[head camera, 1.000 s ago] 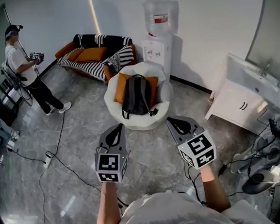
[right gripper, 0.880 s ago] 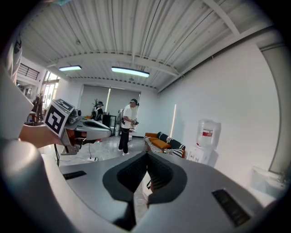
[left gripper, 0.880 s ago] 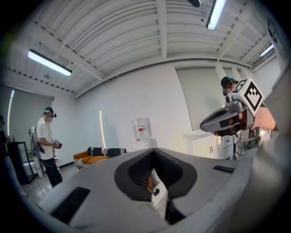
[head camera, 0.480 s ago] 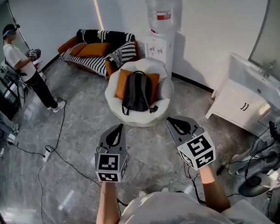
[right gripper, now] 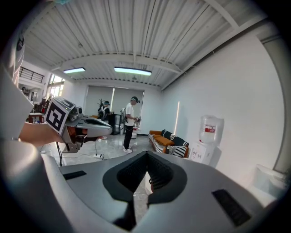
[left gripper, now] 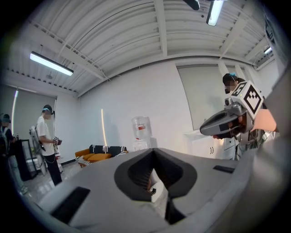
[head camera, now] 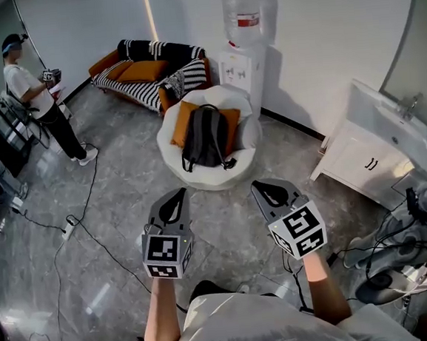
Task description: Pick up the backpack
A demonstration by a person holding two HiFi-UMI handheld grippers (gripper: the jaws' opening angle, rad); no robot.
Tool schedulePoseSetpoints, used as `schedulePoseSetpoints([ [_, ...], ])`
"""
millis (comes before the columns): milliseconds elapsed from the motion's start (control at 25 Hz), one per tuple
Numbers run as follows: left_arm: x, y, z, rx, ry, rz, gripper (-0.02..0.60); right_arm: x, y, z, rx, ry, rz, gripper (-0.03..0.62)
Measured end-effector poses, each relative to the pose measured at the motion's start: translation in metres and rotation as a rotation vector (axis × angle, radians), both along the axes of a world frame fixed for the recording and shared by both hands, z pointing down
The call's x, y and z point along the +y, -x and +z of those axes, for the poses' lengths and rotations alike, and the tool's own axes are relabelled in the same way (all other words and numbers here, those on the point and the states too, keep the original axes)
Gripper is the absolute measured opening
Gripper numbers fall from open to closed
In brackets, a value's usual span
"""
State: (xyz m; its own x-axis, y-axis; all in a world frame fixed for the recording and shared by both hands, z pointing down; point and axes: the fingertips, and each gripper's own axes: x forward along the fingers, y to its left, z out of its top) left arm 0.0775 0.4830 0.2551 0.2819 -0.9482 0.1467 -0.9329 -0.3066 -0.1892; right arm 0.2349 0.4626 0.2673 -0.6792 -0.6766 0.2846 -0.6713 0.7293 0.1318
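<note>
I am holding my 2 grippers out in front of me, side by side and apart, both pointing toward the far wall. My left gripper (head camera: pixel 176 198) is showing its jaws pressed together in the left gripper view, with nothing between them. My right gripper (head camera: pixel 269 189) is doing the same: its jaws are meeting at the tips and gripping nothing. Each view is also catching the other gripper off to the side, marker cube and all.

The backpack (head camera: pixel 205 135) is lying well ahead of both grippers, beyond their tips and roughly between the lines they point along. It is dark grey and is resting on a round white chair (head camera: pixel 199 180), leaning back against an orange cushion (head camera: pixel 182 124), with its straps trailing toward the chair's front edge. Neither gripper is touching it.

Behind the chair a water dispenser (head camera: pixel 243 59) is standing against the white wall, and a striped sofa (head camera: pixel 142 72) with orange cushions is sitting to its left. A white sink cabinet (head camera: pixel 361 164) is standing at the right. 1 person (head camera: pixel 32 93) is standing far off at the left, holding a device in both hands. Cables (head camera: pixel 94 251) are running across the grey marbled floor (head camera: pixel 112 204).
</note>
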Motion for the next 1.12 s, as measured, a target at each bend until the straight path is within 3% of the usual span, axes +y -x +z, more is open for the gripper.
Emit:
schedulePoseSetpoints([
  [520, -0.022, -0.013, 0.016, -0.001, 0.025, -0.014, 0.023, -0.023, -0.008, 0.009, 0.003, 0.009, -0.025, 0.003],
  [880, -0.080, 0.006, 0.030, 0.005, 0.033, -0.009, 0.023, -0.077, 0.006, 0.018, 0.012, 0.011, -0.009, 0.002],
  [1120, -0.136, 0.037, 0.030, 0.000, 0.045, 0.001, 0.023, -0.135, 0.036, 0.018, -0.003, 0.022, 0.009, 0.003],
])
